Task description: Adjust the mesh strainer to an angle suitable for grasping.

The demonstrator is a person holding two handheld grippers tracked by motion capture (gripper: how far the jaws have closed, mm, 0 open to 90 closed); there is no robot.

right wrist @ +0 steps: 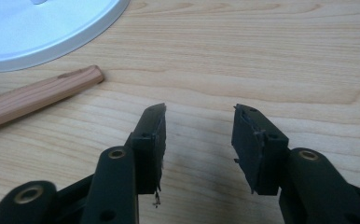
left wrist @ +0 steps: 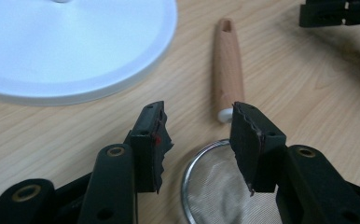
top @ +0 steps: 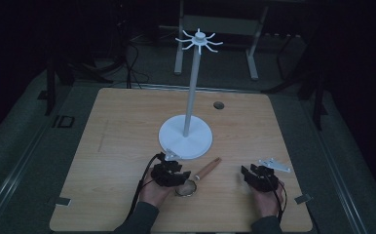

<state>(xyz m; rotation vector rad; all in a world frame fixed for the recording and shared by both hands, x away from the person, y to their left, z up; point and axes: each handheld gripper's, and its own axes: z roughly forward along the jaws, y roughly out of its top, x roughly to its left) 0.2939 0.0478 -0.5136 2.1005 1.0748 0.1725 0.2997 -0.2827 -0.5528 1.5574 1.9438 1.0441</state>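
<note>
1. Dark surroundings frame a pale wooden table (top: 118, 136) in the high view; a white hook stand (top: 186, 136) rises mid-table. Below it lies a small strainer (top: 198, 176), its mesh ring partly hidden by the left gripper (top: 169, 170). The right gripper (top: 259, 176) rests well apart.
2. Left gripper view: jaws gape, empty, straddling the strainer's rim (left wrist: 201, 158); mesh is cut off below.
3. Right gripper view: jaws wide apart over bare wood, holding nothing; the wooden handle (right wrist: 38, 95) is cropped at left.
</note>
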